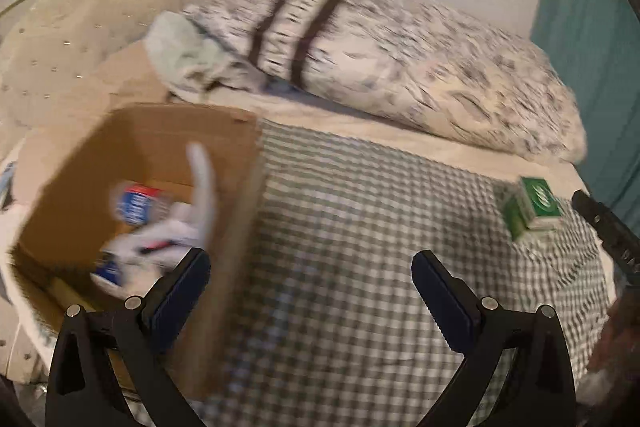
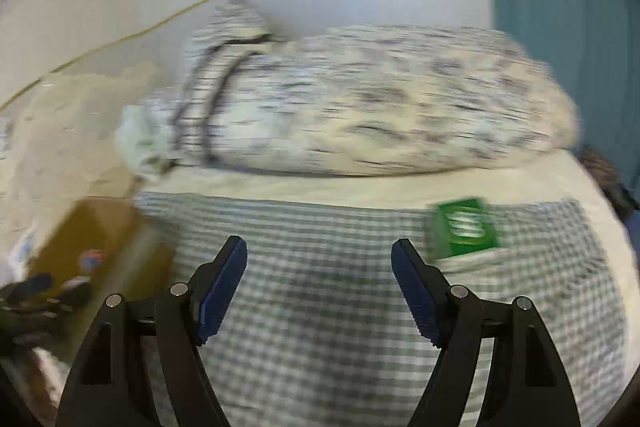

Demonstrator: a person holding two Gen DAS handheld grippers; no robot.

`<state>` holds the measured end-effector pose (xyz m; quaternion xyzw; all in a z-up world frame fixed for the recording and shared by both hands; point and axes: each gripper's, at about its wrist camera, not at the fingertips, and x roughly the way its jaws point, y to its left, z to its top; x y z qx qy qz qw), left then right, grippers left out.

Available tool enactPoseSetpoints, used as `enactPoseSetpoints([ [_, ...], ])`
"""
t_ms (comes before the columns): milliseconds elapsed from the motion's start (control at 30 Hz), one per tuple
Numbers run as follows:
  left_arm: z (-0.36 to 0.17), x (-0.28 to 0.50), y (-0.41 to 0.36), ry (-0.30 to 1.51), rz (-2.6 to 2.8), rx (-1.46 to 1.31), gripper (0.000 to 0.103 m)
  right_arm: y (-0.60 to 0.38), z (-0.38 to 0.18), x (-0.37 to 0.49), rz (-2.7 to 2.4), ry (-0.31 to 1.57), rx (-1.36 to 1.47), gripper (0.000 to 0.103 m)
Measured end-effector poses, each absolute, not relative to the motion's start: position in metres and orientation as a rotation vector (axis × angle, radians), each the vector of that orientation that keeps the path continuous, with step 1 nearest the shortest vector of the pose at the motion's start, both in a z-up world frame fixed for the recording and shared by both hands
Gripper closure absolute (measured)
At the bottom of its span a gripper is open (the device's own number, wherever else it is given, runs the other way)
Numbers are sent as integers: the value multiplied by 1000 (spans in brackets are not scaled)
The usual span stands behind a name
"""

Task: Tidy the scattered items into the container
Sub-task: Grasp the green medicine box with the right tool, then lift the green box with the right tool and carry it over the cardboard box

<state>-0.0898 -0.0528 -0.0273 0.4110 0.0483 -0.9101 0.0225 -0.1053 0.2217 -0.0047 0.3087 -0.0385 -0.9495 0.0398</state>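
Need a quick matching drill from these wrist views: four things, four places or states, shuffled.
Things:
1. green box
2. cardboard box
3. patterned pillow
4. left tongs

Places or states:
A. open, holding nothing
B. alone on the checked cloth, at its right side
C. at the cloth's left edge, items already inside
D. beyond the cloth's far edge

Pairs: 1-B, 2-C, 3-D, 4-A

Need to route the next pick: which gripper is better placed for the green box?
Right. The right gripper is open with the green box just ahead; the left gripper sits by the cardboard box.
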Motion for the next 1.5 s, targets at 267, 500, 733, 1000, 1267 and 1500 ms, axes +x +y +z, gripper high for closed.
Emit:
enactPoseSetpoints([
  [267,-63,-109,9,-18,-2800,1445,0,285,-47,-121,-3002,55,1005,14],
  [500,-84,-126,20,-28,-2760,1499,0,280,-77,-149,-2973,257,1072,14],
  [733,-108,-140,24,-38,-2719,1582,0,286,-90,-179,-3028,370,1088,14],
  [1000,-123,-149,23,-34,-2687,1646,0,300,-108,-208,-3030,351,1164,14],
  [1267,-135,-149,20,-33,-2654,1693,0,307,-131,-222,-2998,335,1242,14],
  [1500,-129,-145,15,-21,-2661,1668,0,317,-130,-219,-2968,131,1241,27],
])
